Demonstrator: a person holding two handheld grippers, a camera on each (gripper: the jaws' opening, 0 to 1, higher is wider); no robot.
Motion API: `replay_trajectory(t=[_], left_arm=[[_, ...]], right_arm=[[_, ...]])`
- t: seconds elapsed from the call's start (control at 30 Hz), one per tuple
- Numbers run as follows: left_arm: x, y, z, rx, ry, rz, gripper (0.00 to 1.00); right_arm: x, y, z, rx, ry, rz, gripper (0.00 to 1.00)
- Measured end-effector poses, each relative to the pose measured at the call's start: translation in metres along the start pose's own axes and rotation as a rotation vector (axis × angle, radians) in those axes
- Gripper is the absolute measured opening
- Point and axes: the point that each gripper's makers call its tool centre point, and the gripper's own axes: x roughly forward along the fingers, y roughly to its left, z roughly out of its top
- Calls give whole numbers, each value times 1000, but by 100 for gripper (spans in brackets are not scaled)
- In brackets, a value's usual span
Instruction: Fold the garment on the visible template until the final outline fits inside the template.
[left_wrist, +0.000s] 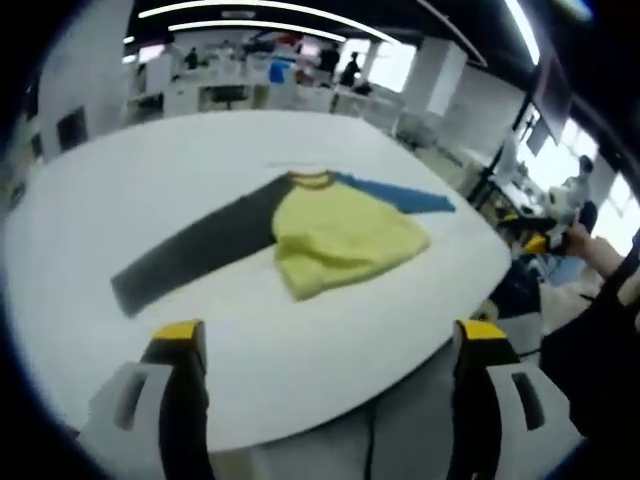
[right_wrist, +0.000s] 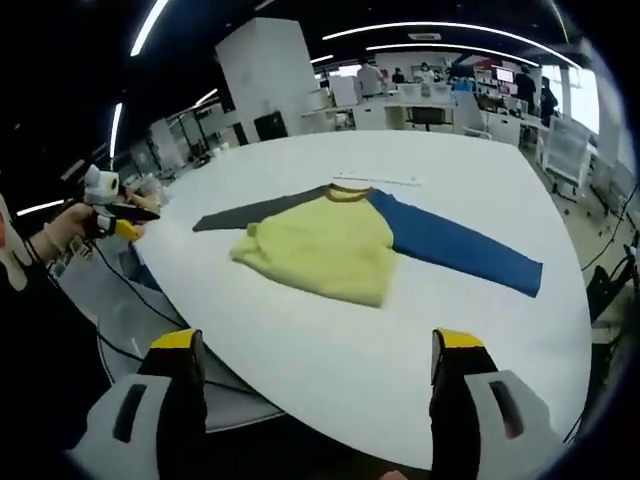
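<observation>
A long-sleeved shirt (left_wrist: 345, 240) lies on the white round table (left_wrist: 150, 190), collar at the far side. Its yellow body is rumpled and bunched at the near hem. The dark grey sleeve (left_wrist: 190, 255) stretches left and the blue sleeve (left_wrist: 400, 192) stretches right. The right gripper view shows the same shirt (right_wrist: 325, 245) and its blue sleeve (right_wrist: 460, 245). A thin pale strip (right_wrist: 378, 180) lies just beyond the collar. My left gripper (left_wrist: 330, 335) is open over the near table edge, well short of the shirt. My right gripper (right_wrist: 320, 345) is also open and short of it.
A hand holds the right gripper (left_wrist: 548, 240) off the table's right edge, and the left gripper (right_wrist: 118, 215) appears off its left edge. Cables hang below the near table rim (right_wrist: 130, 330). Desks, a white pillar (right_wrist: 270, 70) and people stand far behind.
</observation>
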Motion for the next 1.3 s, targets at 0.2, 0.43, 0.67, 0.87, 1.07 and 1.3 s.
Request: replay_trajectory(t=[0.2,0.43,0.67,0.87,1.07,1.3], left_arm=[[8,6,-1,-19,1,4,92],[30,11,-3,-38,17,0,83],[65,26,-1,-44,31,4,67],[92,40,1,-37,55,23,60],[117,53,6,-42,52,35,50],[145,65,11,-102,47,60,45]], right_arm=[[6,-9,0,20,-1,4,87],[26,-26,8,104,-35,39,77],[55,-44,14,105,-6,55,65],[85,-59,21,134,-7,59,56],[107,-65,22,102,27,53,55],[134,-78,25,124,37,46,50]])
